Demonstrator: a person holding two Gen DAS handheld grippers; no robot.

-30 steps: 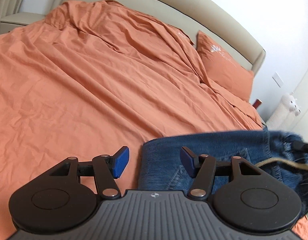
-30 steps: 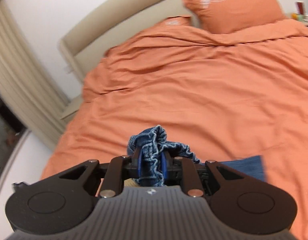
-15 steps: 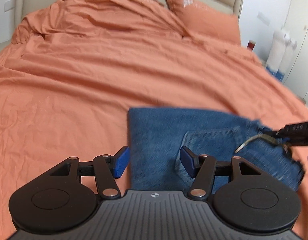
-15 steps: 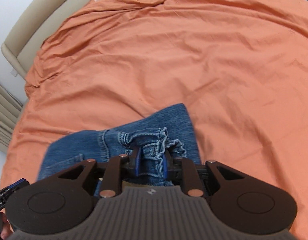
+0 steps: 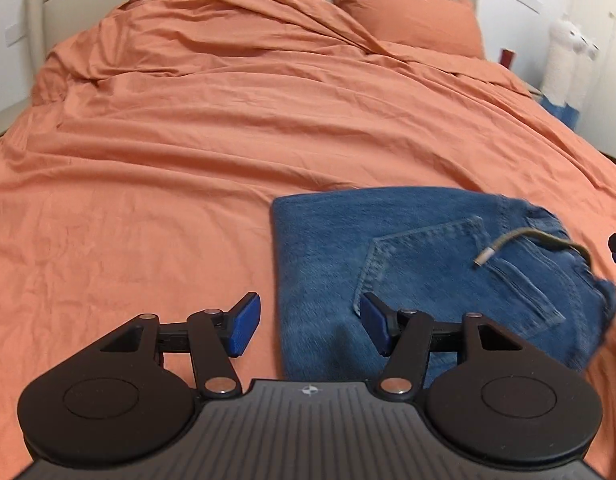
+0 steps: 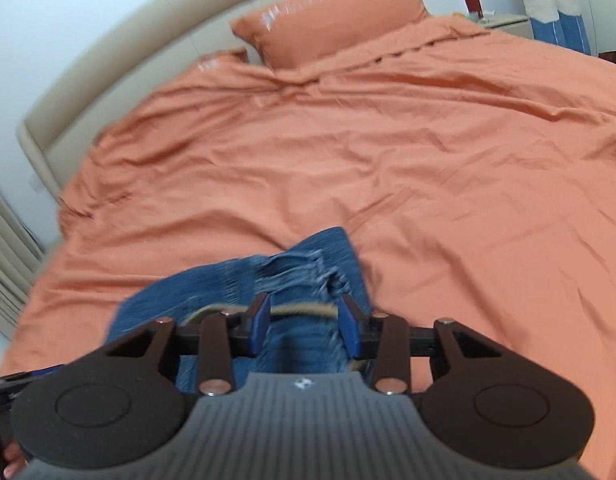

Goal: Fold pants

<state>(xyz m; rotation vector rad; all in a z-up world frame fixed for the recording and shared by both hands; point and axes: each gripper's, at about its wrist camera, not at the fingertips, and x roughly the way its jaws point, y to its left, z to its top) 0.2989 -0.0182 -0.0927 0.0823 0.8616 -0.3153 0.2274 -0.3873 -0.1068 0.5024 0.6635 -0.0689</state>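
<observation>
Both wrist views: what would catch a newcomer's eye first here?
The folded blue jeans lying near the front edge of the bed, vivid against the orange duvet that fills both views. Next, the right gripper, whose jaws have just been opening, with the denim and a tan drawstring between its blue pads.

My two grippers: black, blue-padded.
Left gripper (image 5: 304,325) and right gripper (image 6: 304,325): blue pads, black linkages, silver screws, ribbed grey housing.
</observation>
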